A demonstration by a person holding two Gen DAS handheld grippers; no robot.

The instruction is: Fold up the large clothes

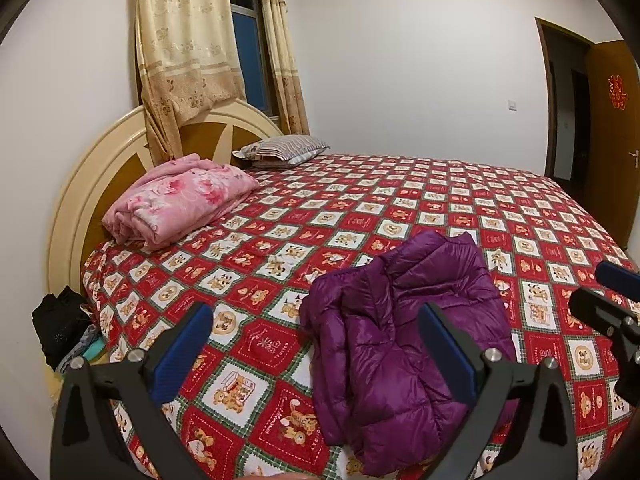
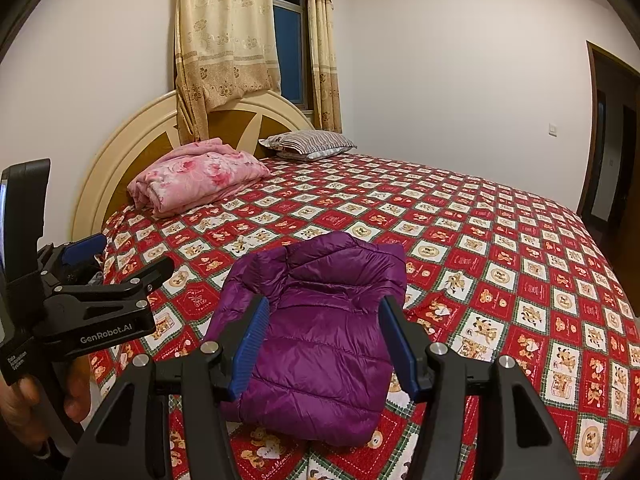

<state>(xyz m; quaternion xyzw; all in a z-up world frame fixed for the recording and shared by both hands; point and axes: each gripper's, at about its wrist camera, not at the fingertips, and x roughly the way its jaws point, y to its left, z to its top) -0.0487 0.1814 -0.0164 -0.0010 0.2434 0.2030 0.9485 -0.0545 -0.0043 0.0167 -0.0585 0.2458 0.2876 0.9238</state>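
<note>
A purple puffer jacket (image 1: 400, 340) lies folded into a compact bundle on the red patterned bedspread (image 1: 280, 240), near the bed's front edge; it also shows in the right wrist view (image 2: 320, 340). My left gripper (image 1: 316, 344) is open and empty, held above the bed with the jacket under its right finger. My right gripper (image 2: 324, 344) is open and empty, hovering just in front of the jacket. The left gripper also shows at the left of the right wrist view (image 2: 120, 264), and the right gripper at the right edge of the left wrist view (image 1: 604, 292).
A folded pink floral blanket (image 1: 180, 200) and a striped pillow (image 1: 284, 148) lie by the headboard (image 1: 80, 208). Dark clothes (image 1: 60, 328) sit beside the bed at left. A window with curtains (image 1: 188, 40) is behind; an open door (image 1: 612, 140) is at right.
</note>
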